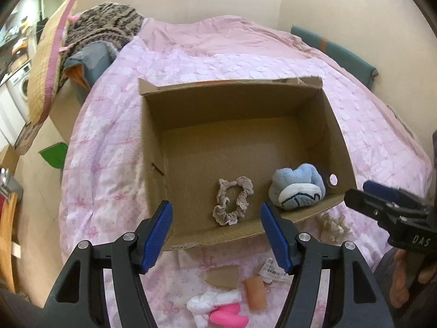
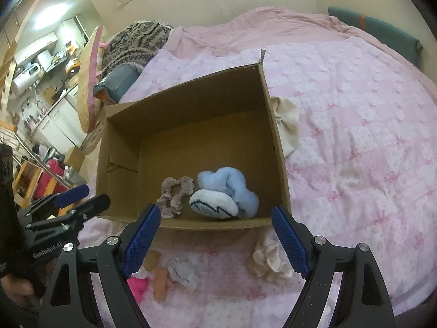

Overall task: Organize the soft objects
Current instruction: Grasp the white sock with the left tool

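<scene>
Left gripper [image 1: 215,235] parted to a middling width, blue pads bare, nothing between them, poised over the near wall of the cardboard box [image 1: 153,147] and pointing down into it. Below and behind those pads, on the pink quilt [image 1: 109,169] of the bed: white fluffy piece [image 1: 210,300], bright pink soft piece [image 1: 226,315] touching it, orange-tan roll [image 1: 256,292] standing roughly upright just to the right, paper tag [image 1: 273,269] and cardboard scrap [image 1: 222,276] close by. Inside the box, near its front wall: beige scrunchie [image 1: 233,201] lying flat, stretched into an oval with its long axis running from near-left to far-right; just to the right, in the near right corner, light blue plush slipper [image 1: 296,188] tipped so its white sole faces the front wall, long axis across the box, roughly parallel to that wall, with which end is the toe not clear. Outside the box, just past its near right corner on the quilt, cream scrunchie [image 2: 270,259], crumpled, no clear axis. Further right along the box's outer right wall, cream cloth [image 2: 286,125] touching the cardboard. Right gripper [image 2: 215,240] spread wide, pads bare, nothing held, angled down over the front right part of the box.
</scene>
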`<state>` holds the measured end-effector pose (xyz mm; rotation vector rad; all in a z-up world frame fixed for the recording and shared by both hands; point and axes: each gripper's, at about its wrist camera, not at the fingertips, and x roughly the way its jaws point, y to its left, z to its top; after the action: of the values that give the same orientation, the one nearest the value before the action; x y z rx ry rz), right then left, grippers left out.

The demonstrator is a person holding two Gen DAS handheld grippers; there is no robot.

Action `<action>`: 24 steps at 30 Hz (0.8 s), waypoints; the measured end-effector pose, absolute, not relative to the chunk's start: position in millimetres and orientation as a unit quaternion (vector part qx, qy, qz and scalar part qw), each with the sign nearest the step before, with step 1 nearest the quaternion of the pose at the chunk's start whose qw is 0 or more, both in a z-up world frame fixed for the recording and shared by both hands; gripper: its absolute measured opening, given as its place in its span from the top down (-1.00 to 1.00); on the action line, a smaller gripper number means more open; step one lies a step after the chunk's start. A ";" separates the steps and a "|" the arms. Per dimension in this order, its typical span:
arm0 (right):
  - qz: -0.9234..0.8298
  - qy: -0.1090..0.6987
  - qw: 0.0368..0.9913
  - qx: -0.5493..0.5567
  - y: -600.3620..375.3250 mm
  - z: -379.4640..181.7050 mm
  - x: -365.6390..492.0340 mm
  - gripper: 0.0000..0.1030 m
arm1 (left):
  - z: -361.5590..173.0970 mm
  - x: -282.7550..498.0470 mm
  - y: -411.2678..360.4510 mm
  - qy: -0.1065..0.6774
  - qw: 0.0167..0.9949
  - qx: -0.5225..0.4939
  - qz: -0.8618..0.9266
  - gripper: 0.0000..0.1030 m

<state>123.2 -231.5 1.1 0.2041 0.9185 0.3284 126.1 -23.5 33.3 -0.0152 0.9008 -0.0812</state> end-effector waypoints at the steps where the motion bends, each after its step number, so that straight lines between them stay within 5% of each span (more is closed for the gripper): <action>1: 0.158 0.441 0.877 0.101 -231.5 1.2 122.7 -0.73 | 35.2 123.7 -20.1 0.433 0.901 -0.011 -0.035 -0.24; 17: 0.167 0.454 0.868 0.112 -226.5 2.9 105.6 -0.73 | 28.7 94.2 -3.8 0.456 0.889 -0.035 -0.003 -0.24; 24: 0.164 0.484 0.852 0.117 -215.6 -13.2 111.9 -0.73 | -5.5 104.5 25.2 0.529 0.843 -0.100 0.012 -0.24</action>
<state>111.9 -215.6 -13.2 0.2466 1.0183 0.3454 104.5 25.2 -5.5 -0.2105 1.1170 0.0257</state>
